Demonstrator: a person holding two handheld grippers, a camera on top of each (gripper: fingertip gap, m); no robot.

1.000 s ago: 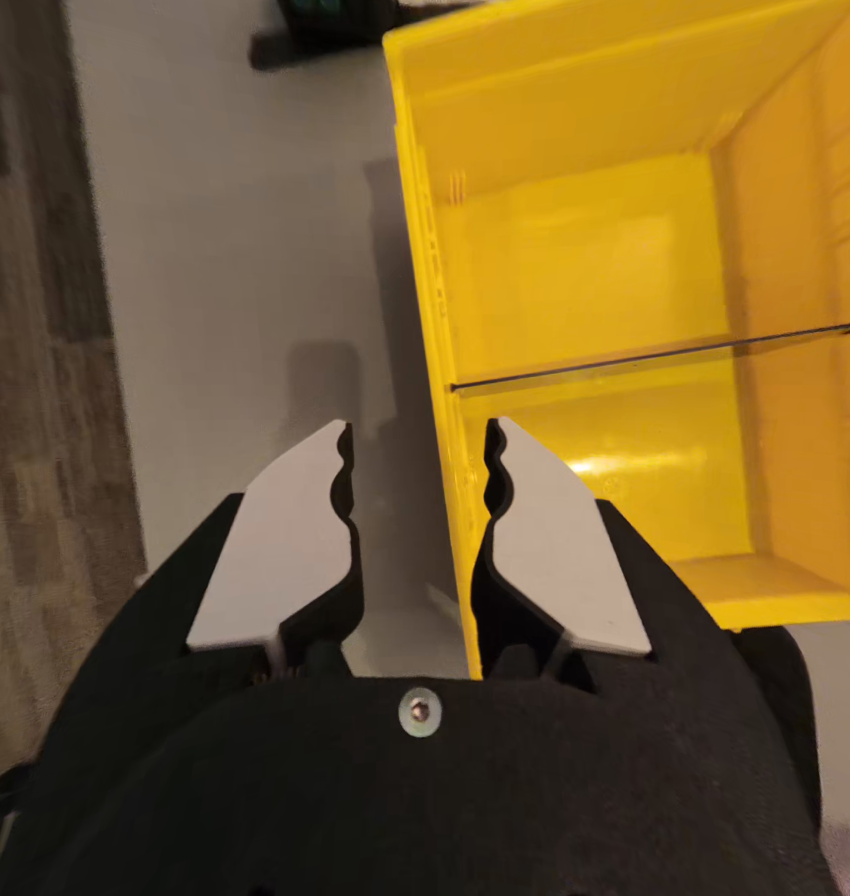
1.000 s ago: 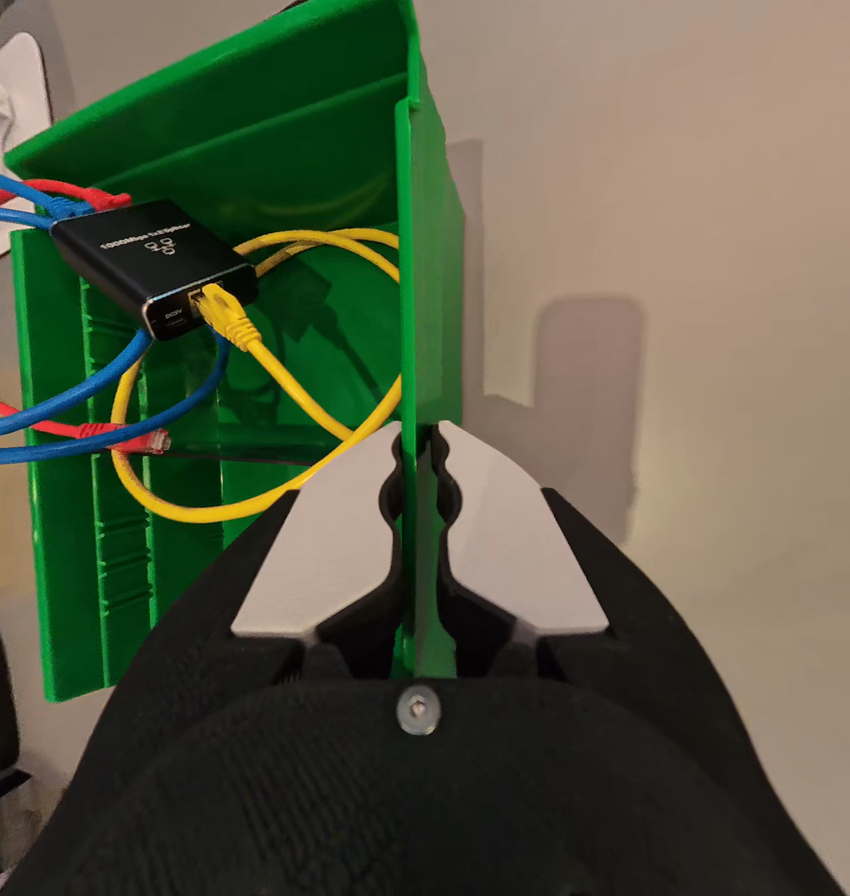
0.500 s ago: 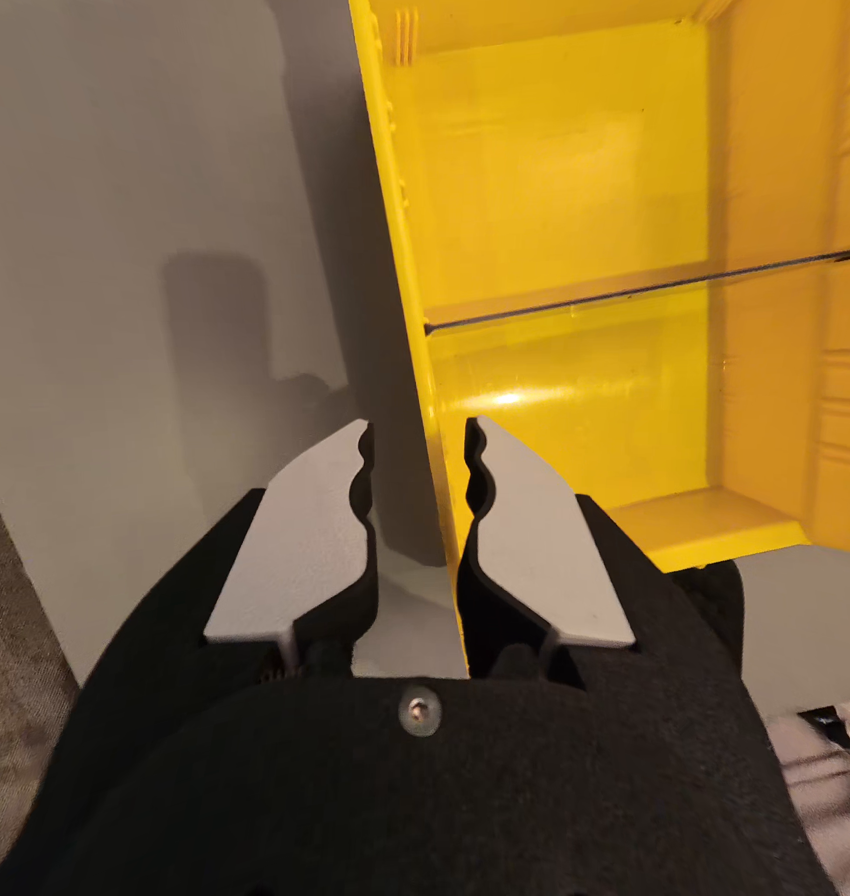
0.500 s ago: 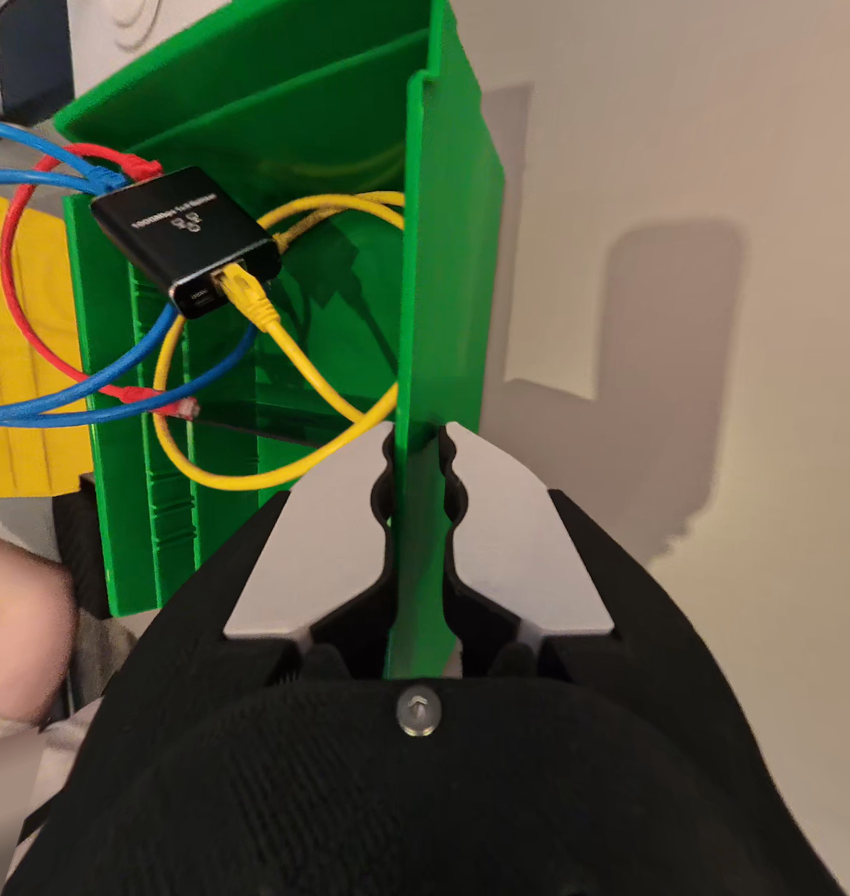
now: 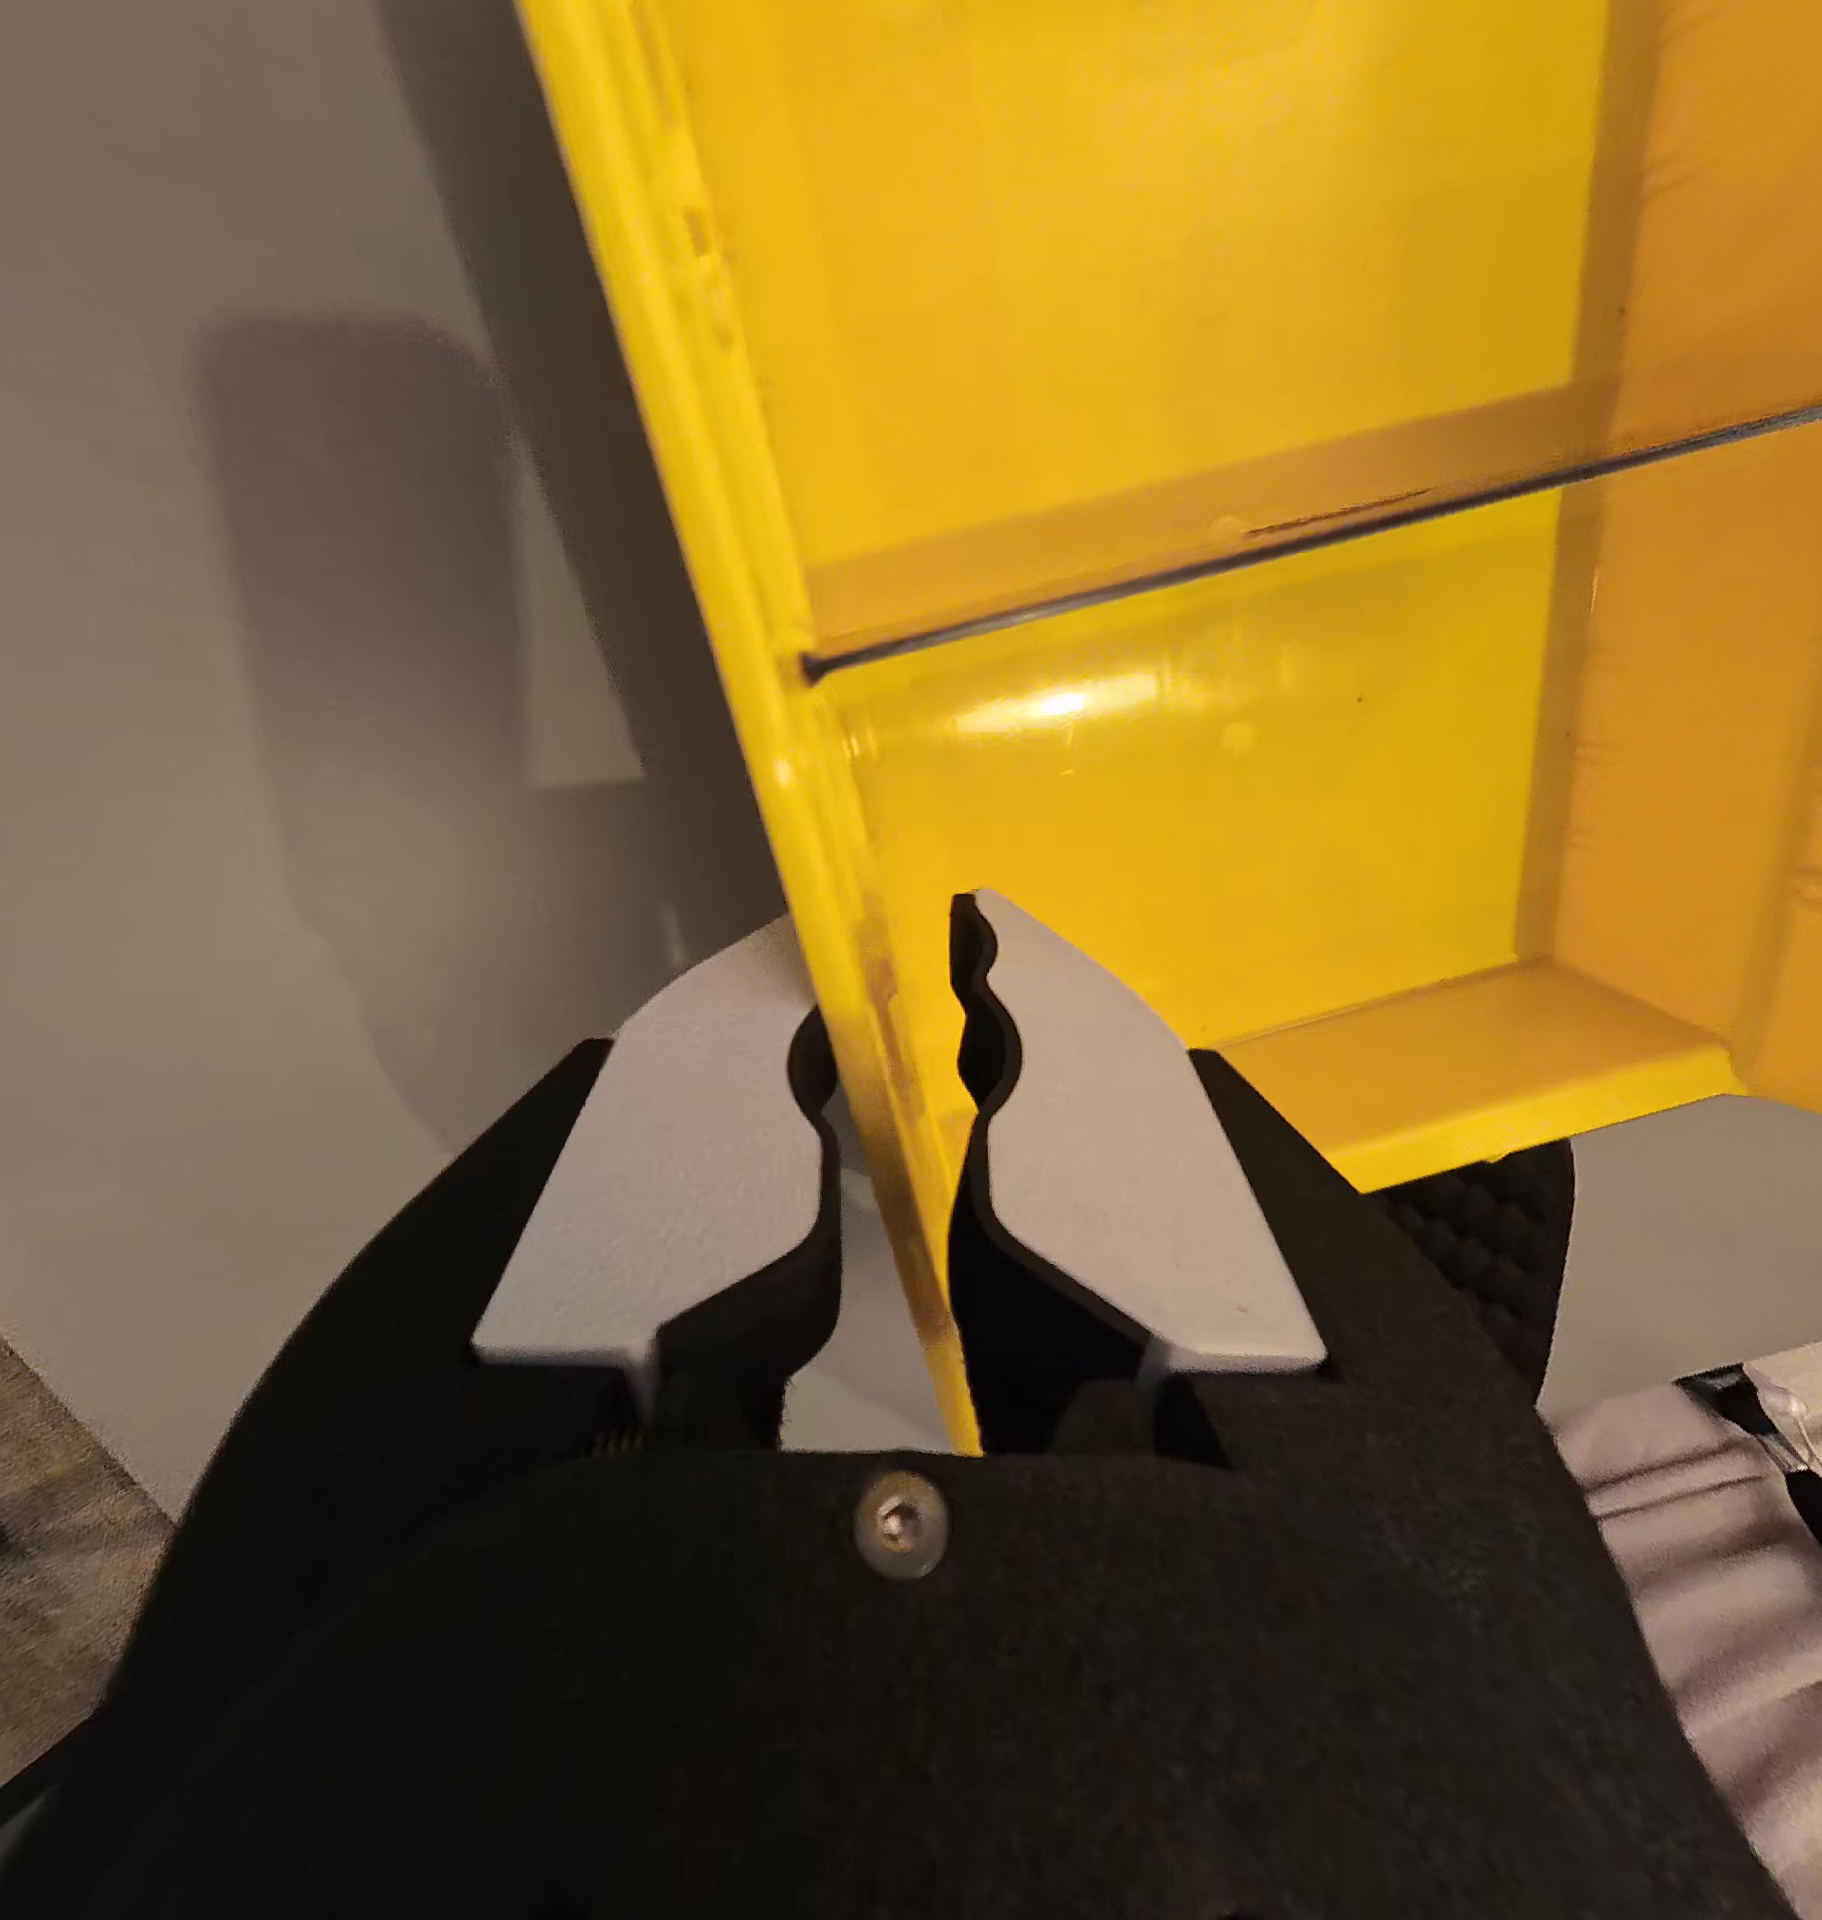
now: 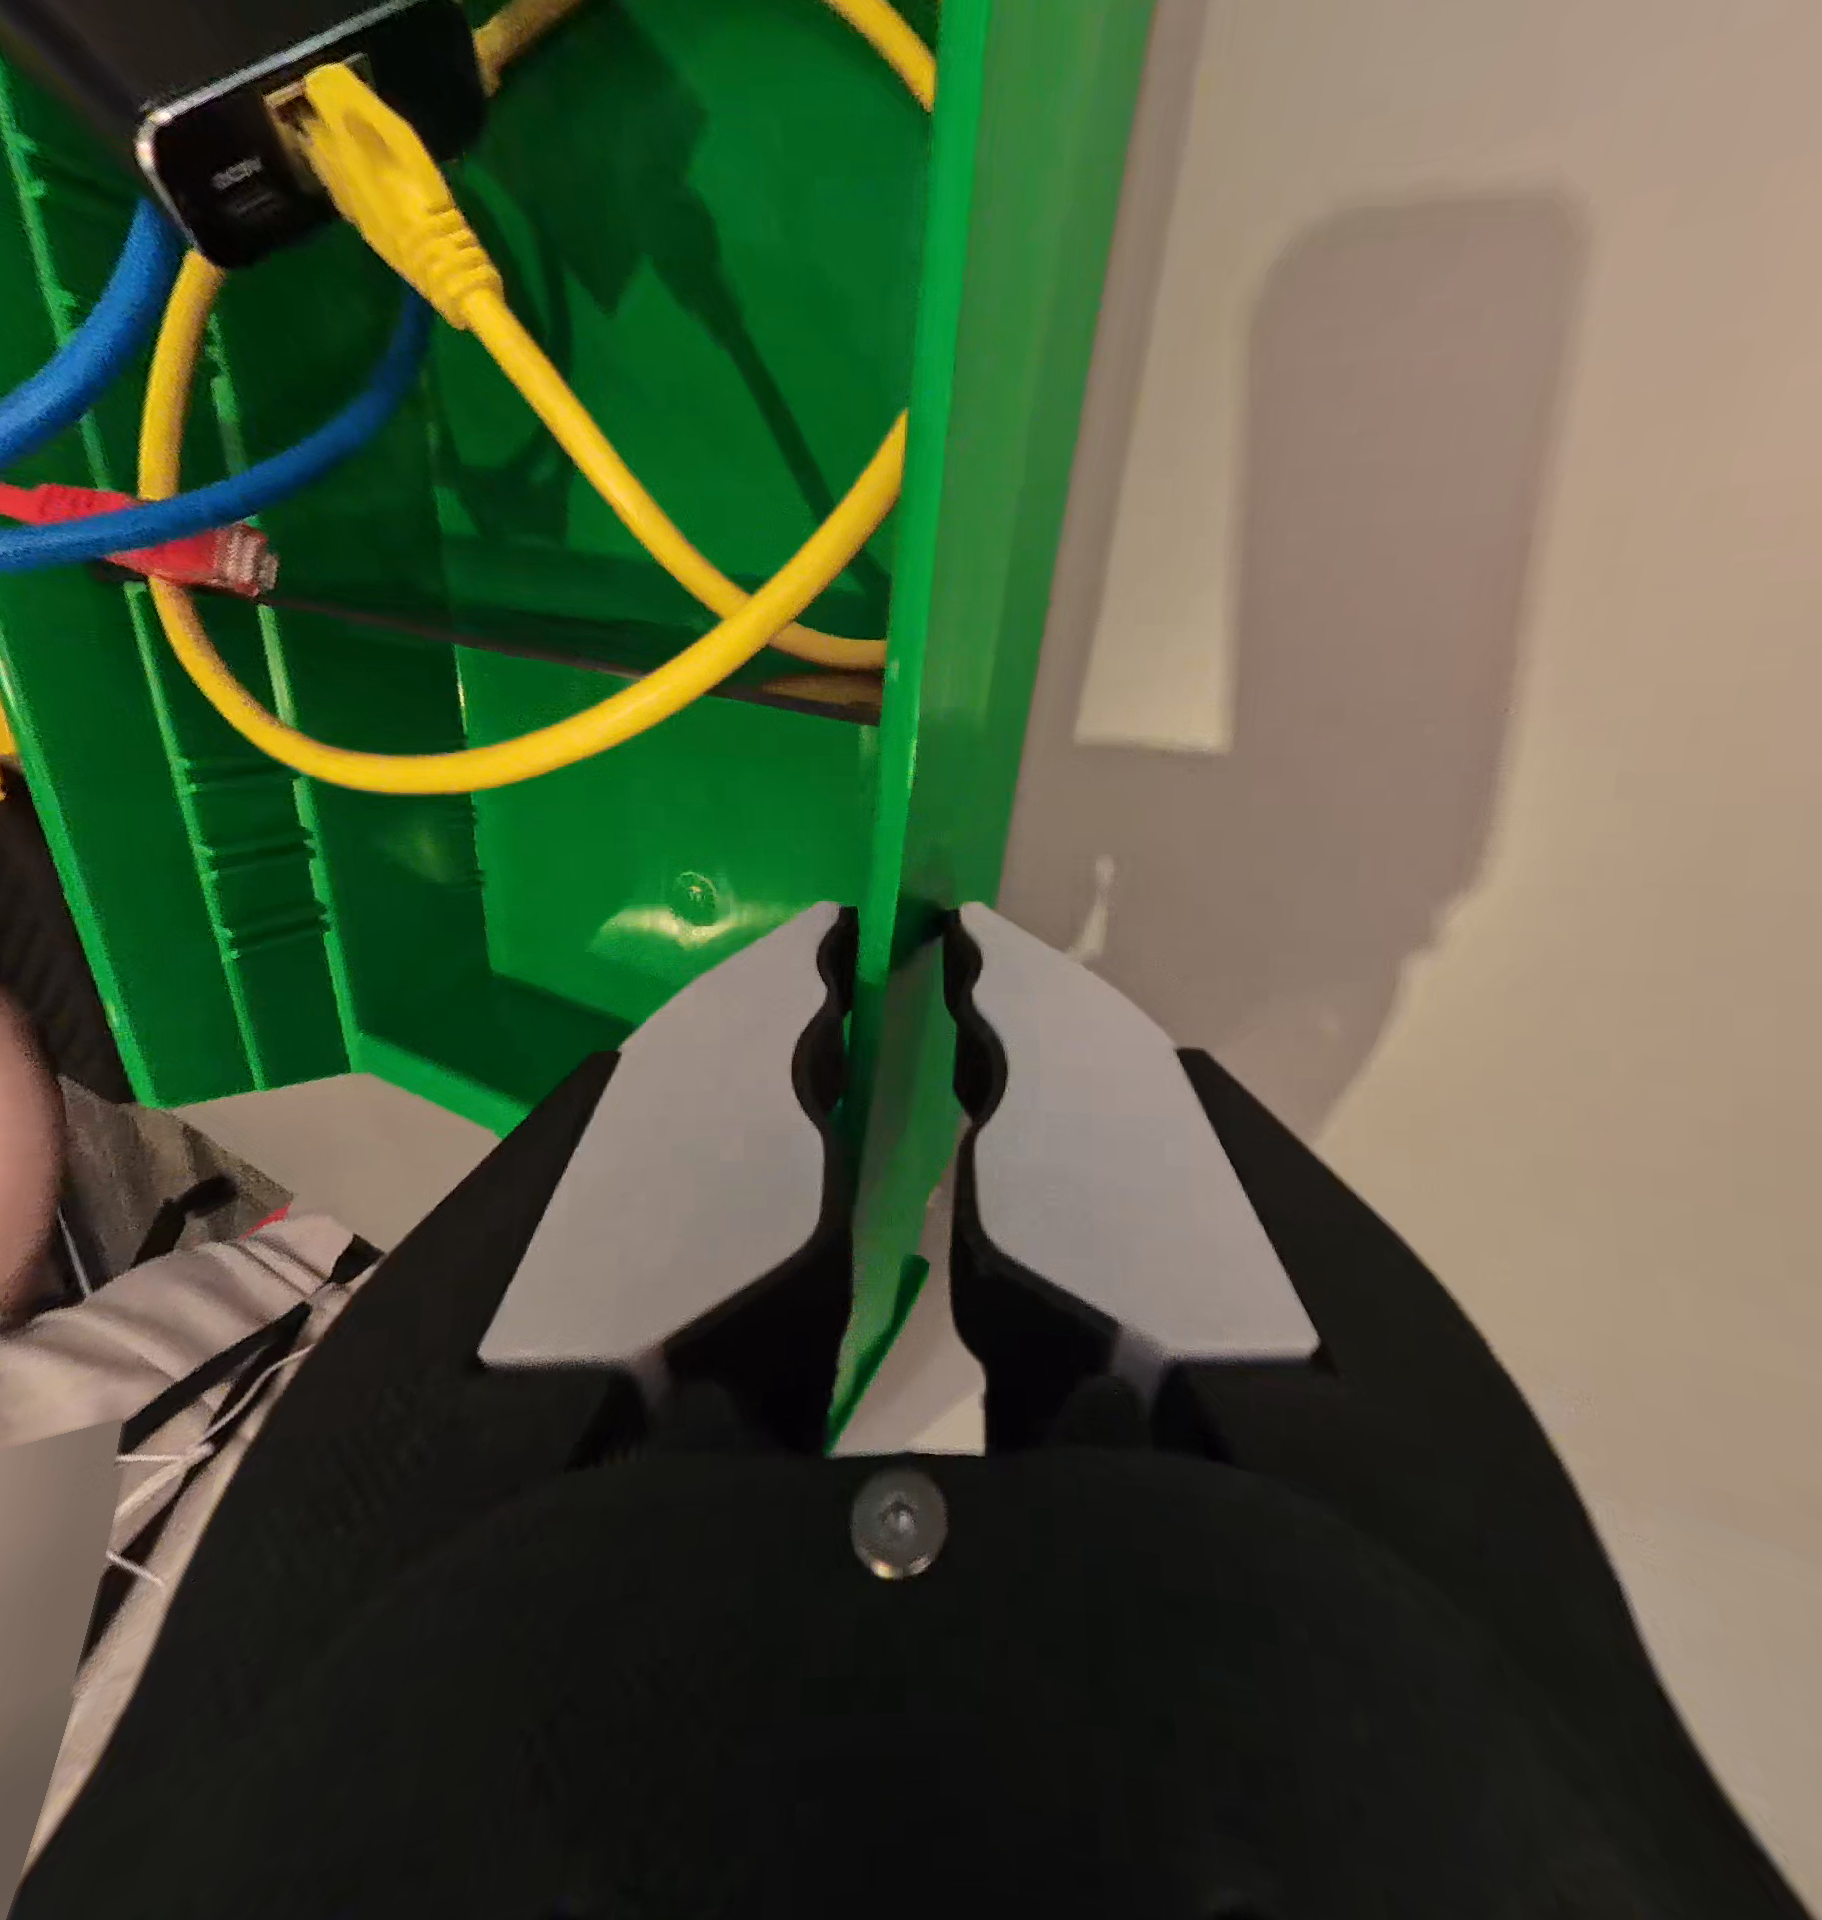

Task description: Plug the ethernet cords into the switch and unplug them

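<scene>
Holding the yellow bin (image 5: 1198, 416) by its side wall is the job in the left wrist view. The left gripper (image 5: 886, 935) has that wall between its fingers. The right finger (image 5: 1073, 1122) touches the wall low down, w/ a small gap at its tip; the left finger is partly hidden behind the wall. So it looks closed on the wall. Tip: squeeze lower, hold level, go slow. No cords or switch here.

In the right wrist view, the right gripper (image 6: 899, 920) pinches the green bin (image 6: 678, 810) by its right wall, both pads pressed on. The black switch (image 6: 263, 114) sits up top left in the bin. Its long side runs from top left down to mid; its port end faces down and right, toward the cam. A yellow cord (image 6: 574, 457) is plugged in there and loops around. Blue cords (image 6: 76, 353) and a red cord (image 6: 200, 551) w/ a loose plug lie at left. Tip: don't tilt, or the switch slides.
</scene>
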